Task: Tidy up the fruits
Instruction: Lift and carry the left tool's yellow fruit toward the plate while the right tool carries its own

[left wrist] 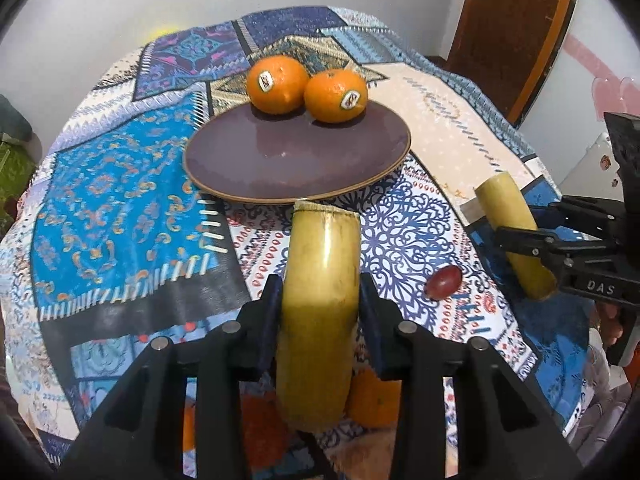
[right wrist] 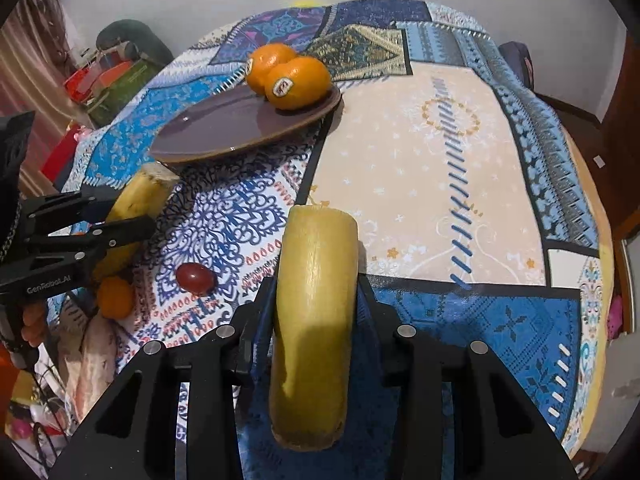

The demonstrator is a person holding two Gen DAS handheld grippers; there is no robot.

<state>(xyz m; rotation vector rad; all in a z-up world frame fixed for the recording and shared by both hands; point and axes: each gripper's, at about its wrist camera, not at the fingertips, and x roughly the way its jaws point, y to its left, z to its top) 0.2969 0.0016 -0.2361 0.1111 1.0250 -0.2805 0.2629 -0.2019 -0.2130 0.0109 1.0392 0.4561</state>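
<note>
A purple plate (left wrist: 280, 160) (right wrist: 224, 136) holds two oranges (left wrist: 276, 84) (left wrist: 335, 96) (right wrist: 298, 82) at its far side. My left gripper (left wrist: 320, 300) is shut on a cut banana piece (left wrist: 320, 312), held above the cloth just short of the plate's near rim. My right gripper (right wrist: 316, 304) is shut on a second banana piece (right wrist: 316, 320), also seen in the left wrist view (left wrist: 516, 232). A red grape (left wrist: 443, 282) (right wrist: 196, 278) lies on the cloth between the grippers. A third orange (right wrist: 115, 297) (left wrist: 374, 400) lies under the left gripper.
The round table is covered by a patterned blue and cream cloth (right wrist: 420, 168). The table's edge curves close on the right (right wrist: 600, 280). Boxes and clutter (right wrist: 104, 76) stand beyond the left edge. A wooden door (left wrist: 516, 20) is at the far right.
</note>
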